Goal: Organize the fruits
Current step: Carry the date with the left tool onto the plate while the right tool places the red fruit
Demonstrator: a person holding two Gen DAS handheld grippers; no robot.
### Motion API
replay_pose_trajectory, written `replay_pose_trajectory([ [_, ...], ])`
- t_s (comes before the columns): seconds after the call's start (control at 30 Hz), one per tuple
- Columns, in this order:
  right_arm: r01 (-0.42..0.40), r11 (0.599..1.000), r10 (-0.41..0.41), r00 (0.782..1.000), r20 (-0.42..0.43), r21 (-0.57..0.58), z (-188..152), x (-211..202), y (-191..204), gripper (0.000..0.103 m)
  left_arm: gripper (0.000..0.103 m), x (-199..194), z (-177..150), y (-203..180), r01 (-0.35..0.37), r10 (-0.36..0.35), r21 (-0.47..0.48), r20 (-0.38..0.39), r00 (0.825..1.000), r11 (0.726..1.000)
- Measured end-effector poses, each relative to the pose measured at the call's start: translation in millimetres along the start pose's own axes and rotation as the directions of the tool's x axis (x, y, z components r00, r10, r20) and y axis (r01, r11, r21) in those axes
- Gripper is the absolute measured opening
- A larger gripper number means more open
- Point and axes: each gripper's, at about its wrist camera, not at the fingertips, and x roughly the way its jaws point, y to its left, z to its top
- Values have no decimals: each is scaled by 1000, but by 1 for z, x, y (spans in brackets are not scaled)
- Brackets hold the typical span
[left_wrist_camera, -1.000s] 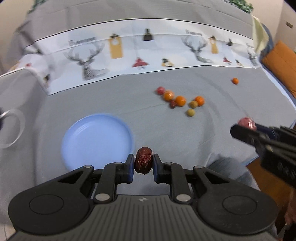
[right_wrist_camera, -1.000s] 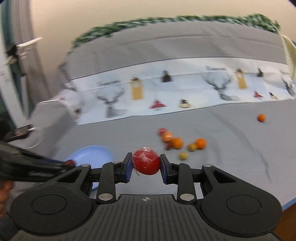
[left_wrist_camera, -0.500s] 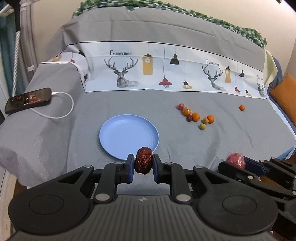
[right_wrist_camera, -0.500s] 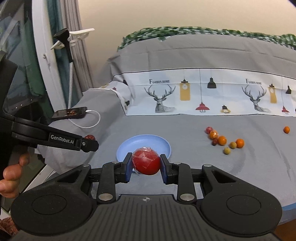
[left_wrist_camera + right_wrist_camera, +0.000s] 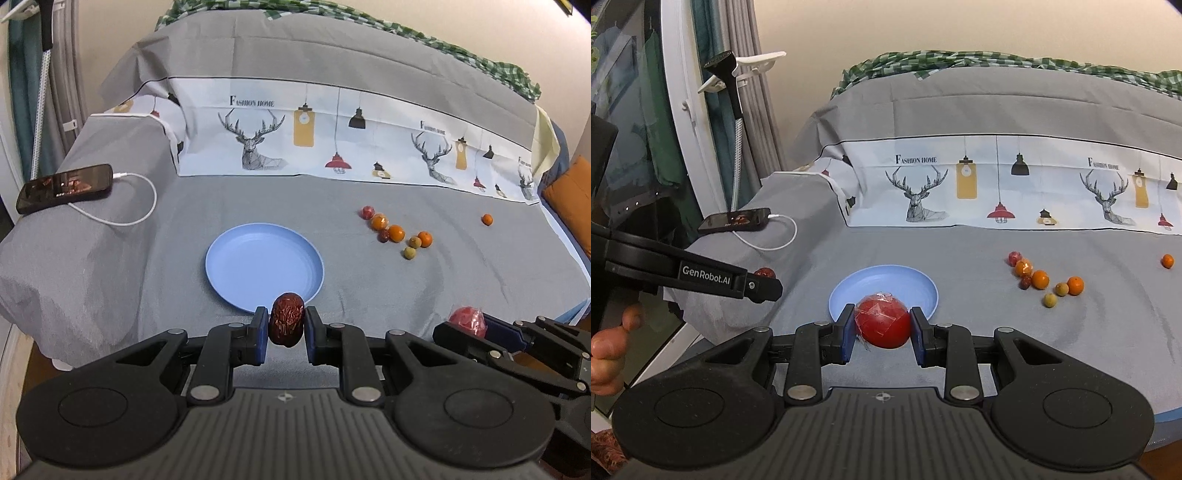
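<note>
My left gripper [image 5: 286, 334] is shut on a wrinkled dark red date [image 5: 287, 321], held just short of the near rim of the empty blue plate [image 5: 258, 258]. My right gripper [image 5: 882, 330] is shut on a red fruit in clear wrap [image 5: 882, 320], also in front of the blue plate [image 5: 886, 280]. In the left wrist view the right gripper [image 5: 476, 325] shows at lower right with the red fruit [image 5: 466, 318]. A cluster of small orange, red and green fruits [image 5: 397, 233] lies right of the plate, with one orange fruit [image 5: 487, 219] apart.
A phone [image 5: 64, 188] with a white cable [image 5: 125, 218] lies on the raised grey-covered block at left. A deer-print cloth [image 5: 332, 140] hangs behind. The grey surface's front edge [image 5: 535, 314] runs close to both grippers. A person's hand [image 5: 605, 350] holds the left gripper.
Both grippers pulled back and rose from the surface a second ago, bringing the whole plate and phone into view; over the last half second they kept still. Both grips are unchanged.
</note>
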Motion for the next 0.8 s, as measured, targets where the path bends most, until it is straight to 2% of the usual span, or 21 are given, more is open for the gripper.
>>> replay_pose_trajectory([
  [0.3,26,999,-29,996,-80,-42,6,34,0,32,22,24,5,17,-16,15,-26,-47,999,1000],
  [0.5,26,996,-35,993,-110,-81,17,75,2,32,22,65,22,33,-35,32,-30,-97,995,999],
  [0.8,22,999,-30,979,-200,-42,29,161,-6,32,22,142,56,46,-57,54,-18,-152,987,998],
])
